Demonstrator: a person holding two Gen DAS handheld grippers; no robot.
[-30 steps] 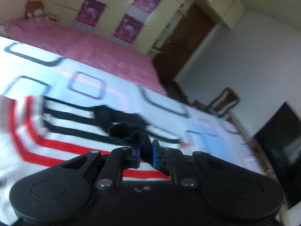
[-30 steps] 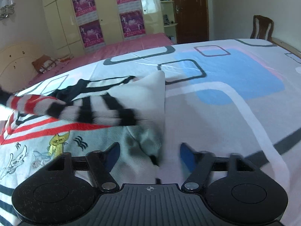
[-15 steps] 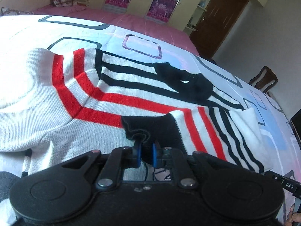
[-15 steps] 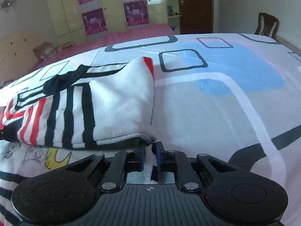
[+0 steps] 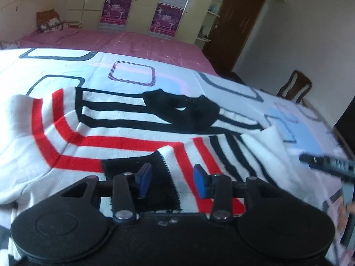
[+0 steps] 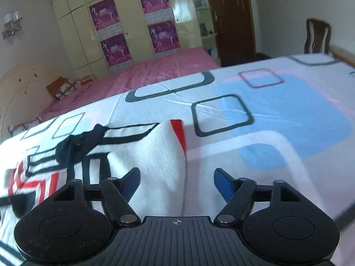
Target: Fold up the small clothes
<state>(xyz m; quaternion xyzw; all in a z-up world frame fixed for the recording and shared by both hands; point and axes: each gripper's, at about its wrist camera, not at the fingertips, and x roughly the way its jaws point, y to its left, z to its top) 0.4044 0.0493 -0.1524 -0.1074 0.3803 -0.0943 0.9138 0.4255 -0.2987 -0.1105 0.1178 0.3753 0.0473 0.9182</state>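
A small white knit sweater [image 5: 124, 130] with red and black stripes and a black collar [image 5: 184, 113] lies folded on the patterned bed sheet [image 5: 66, 68]. My left gripper [image 5: 170, 181] hovers over the black cuff [image 5: 155, 181] of a folded-in sleeve; its jaws are opening and the pads stand clear of the cloth. In the right wrist view the sweater [image 6: 144, 161] shows its folded right edge. My right gripper [image 6: 177, 182] sits over that edge with its jaws opening, nothing pinched. The right gripper [image 5: 328, 164] also shows blurred at the right of the left wrist view.
A pink bed [image 6: 137, 77] with a headboard stands behind the sheet, with cream wardrobes and purple posters [image 6: 111, 33] beyond. A brown door [image 6: 230, 17] and a wooden chair [image 6: 317, 35] are at the far right. Bare sheet [image 6: 277, 119] stretches right of the sweater.
Both grippers were shut on the sweater's cloth half a second ago and have let go. The sleeve now lies flat across the body, and the right gripper has drawn back from the folded edge.
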